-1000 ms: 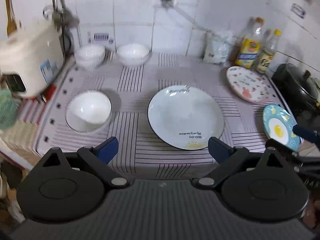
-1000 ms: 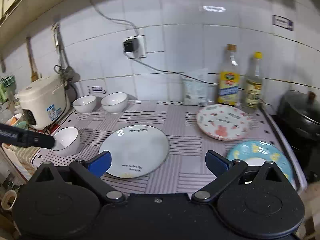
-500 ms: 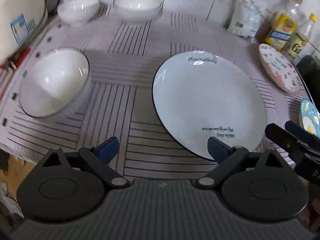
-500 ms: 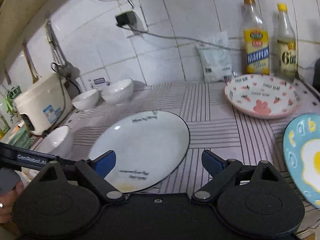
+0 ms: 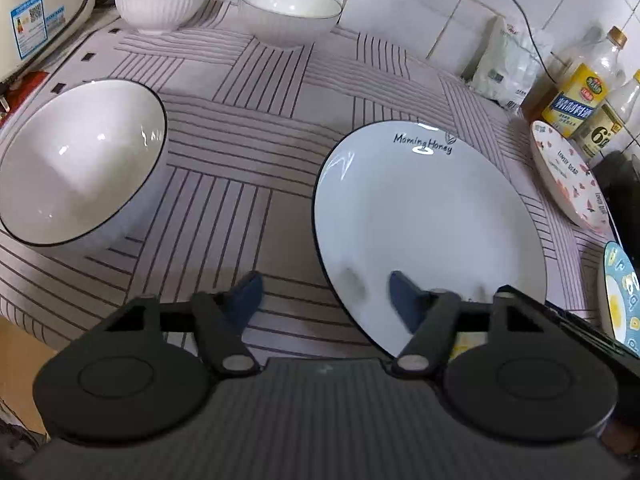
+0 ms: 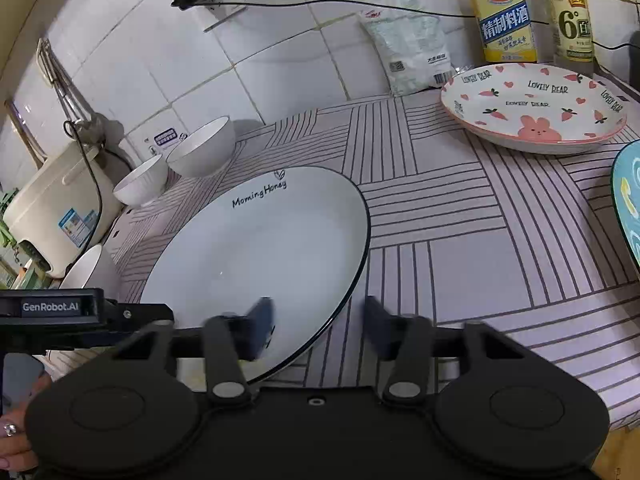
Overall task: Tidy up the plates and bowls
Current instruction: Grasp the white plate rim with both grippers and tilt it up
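White porcelain is filling the left wrist view: the big plate (image 5: 430,224) is lying flat on the striped mat (image 5: 248,148), its near rim sitting between the spread fingers of the left gripper (image 5: 326,300), the right finger (image 5: 404,296) over the plate, the left one outside. Left of the plate, a large empty bowl (image 5: 80,160) is standing apart; two smaller bowls (image 5: 288,12) are waiting beyond it by the wall.

Seen from the right wrist, the right gripper (image 6: 320,324) is also straddling the plate's near rim (image 6: 256,264), fingers spread, gripping nothing. Right of the plate, the pink plate (image 6: 536,108) and blue plate (image 6: 628,208) are sitting empty. Both grippers look equally near.
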A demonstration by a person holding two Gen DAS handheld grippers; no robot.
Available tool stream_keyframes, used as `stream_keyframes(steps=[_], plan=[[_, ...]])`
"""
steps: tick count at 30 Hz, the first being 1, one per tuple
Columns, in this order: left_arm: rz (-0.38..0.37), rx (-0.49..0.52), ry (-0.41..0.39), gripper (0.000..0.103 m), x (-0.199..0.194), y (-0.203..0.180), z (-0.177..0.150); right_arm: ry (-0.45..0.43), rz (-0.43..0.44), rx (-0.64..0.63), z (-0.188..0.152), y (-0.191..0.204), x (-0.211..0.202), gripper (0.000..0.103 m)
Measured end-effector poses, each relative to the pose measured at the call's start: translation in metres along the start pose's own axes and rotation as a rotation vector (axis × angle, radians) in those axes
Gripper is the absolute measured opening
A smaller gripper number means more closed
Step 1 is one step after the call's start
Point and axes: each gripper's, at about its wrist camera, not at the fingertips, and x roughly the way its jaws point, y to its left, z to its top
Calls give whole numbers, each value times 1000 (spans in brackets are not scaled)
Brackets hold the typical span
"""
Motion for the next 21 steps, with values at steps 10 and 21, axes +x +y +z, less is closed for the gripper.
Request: stream_keyframes(steps=[10, 21], plan=[[-40, -15, -2, 26, 7, -9, 0, 8, 34, 20, 4, -10, 4, 27], [15, 131, -39, 25, -1, -24, 1, 25, 60, -69, 11, -9, 4, 27]])
